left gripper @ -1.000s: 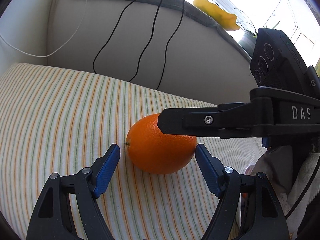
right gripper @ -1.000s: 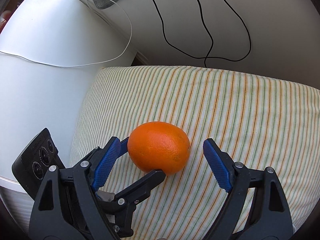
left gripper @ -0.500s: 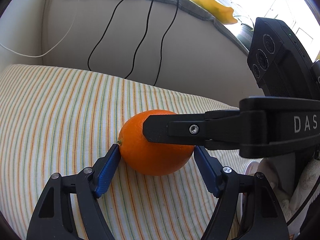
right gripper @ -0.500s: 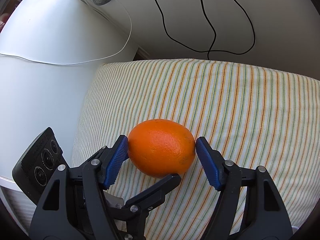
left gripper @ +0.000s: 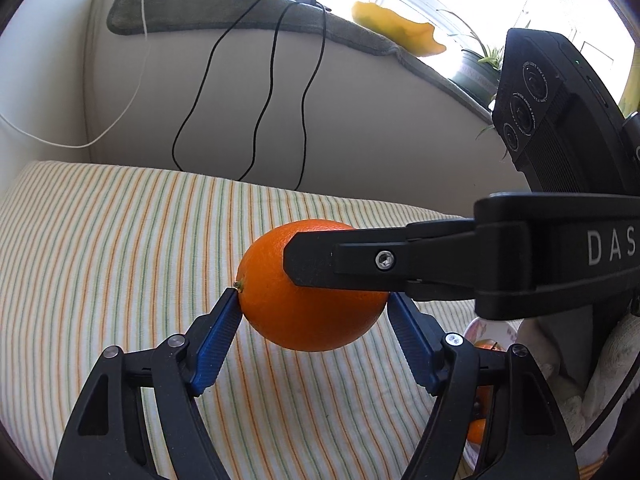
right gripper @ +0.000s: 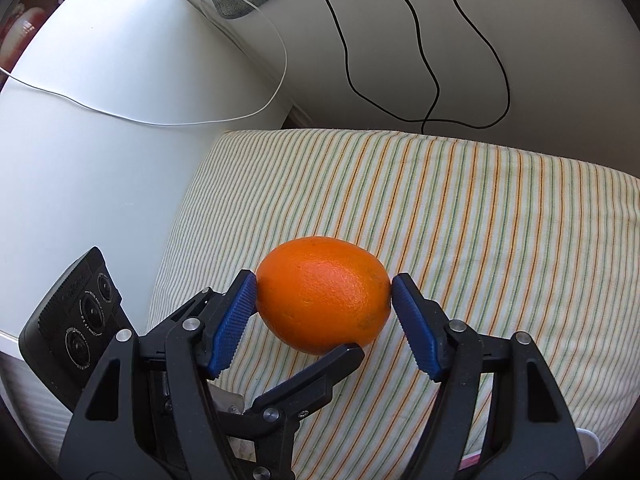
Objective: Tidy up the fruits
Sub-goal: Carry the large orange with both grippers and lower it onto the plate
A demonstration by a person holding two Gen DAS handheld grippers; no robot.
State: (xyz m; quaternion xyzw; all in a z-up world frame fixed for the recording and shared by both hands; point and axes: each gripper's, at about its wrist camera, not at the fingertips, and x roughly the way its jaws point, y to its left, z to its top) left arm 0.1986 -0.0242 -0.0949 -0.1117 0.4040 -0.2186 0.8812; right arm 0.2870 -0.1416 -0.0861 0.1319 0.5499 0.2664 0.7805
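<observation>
Both of your hand-held grippers clamp the same orange (left gripper: pixel 308 316): the left hand-held gripper (left gripper: pixel 314 314) has its ribbed blue pads (left gripper: pixel 218 338) pressed on the two ends of the fruit, one right at the small stem nub, and the right hand-held gripper (right gripper: pixel 324 308) presses its own ribbed blue pads (right gripper: pixel 234 326) on its sides. The right one's jaws have just been closing onto the fruit, which sits between them. The orange is oval, with finely dimpled glossy peel, and it hangs clear above the striped cushion (left gripper: pixel 100 260), a soft pad of woven cloth in thin orange, green and cream lines. In the left wrist view a matte black plastic finger of your right tool crosses the upper part of the fruit. Behind the cushion rises a smooth pale backrest (left gripper: pixel 360 120), with thin black cables (left gripper: pixel 264 92) and a white cable (left gripper: pixel 132 92) draped down it and a grey textured mat (left gripper: pixel 240 12) along its top.
</observation>
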